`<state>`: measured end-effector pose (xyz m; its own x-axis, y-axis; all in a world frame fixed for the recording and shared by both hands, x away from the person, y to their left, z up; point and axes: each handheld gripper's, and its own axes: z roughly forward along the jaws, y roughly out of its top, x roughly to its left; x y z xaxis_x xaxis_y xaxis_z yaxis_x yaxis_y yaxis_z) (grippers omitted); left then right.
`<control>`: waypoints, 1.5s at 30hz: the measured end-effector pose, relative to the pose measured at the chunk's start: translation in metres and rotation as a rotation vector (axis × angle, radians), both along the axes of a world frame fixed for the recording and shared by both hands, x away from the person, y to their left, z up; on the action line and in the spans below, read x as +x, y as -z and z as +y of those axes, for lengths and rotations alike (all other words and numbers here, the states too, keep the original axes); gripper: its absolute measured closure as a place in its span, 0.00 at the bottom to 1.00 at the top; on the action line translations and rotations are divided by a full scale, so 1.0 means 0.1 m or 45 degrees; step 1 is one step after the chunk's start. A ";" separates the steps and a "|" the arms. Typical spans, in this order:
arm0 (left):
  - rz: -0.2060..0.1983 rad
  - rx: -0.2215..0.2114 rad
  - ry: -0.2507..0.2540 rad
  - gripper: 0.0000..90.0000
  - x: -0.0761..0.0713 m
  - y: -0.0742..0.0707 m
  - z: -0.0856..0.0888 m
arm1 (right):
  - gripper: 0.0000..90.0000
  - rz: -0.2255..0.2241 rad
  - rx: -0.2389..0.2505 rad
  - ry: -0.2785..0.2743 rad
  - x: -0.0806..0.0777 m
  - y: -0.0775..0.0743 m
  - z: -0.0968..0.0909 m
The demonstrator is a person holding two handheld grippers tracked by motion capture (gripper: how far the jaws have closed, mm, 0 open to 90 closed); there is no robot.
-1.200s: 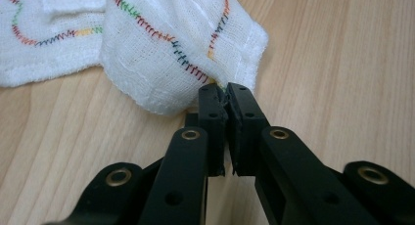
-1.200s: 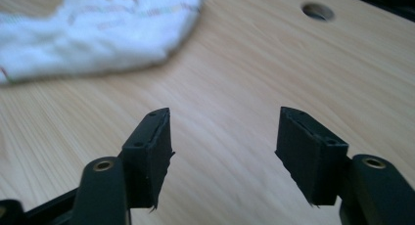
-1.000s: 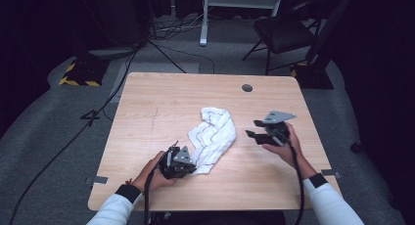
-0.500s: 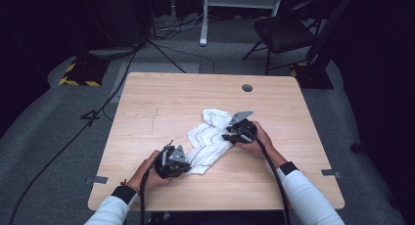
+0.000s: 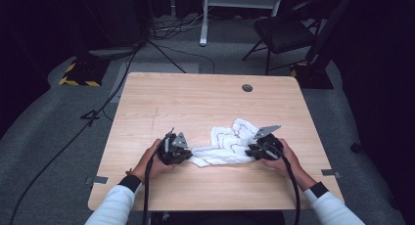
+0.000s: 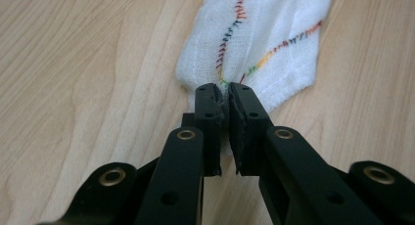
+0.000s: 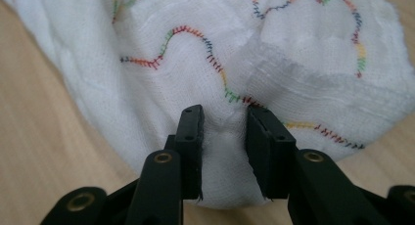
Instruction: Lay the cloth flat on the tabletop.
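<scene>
- Left gripper [image 6: 222, 95] is pinched tight on one end of the white cloth [image 5: 226, 146]; we hold it there to anchor that end while the other side gets gathered.
- Right gripper [image 7: 224, 118] has just been closing, a fold of cloth bulging between its jaws; we judge the pads press it, ready to pull the cloth flat.
- Cloth lies crumpled and stretched between both grippers, near the table's [image 5: 195, 100] front edge, slightly right of middle.
- We see soft gauze weave with wavy multicoloured stitching and hemmed edges.
</scene>
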<state>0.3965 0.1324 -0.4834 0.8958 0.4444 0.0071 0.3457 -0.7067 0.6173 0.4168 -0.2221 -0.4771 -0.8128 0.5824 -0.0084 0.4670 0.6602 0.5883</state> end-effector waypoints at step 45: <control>-0.229 -0.270 -0.093 0.95 -0.10 -0.55 0.21 | 0.96 -0.369 0.287 -0.023 0.00 -0.81 -0.14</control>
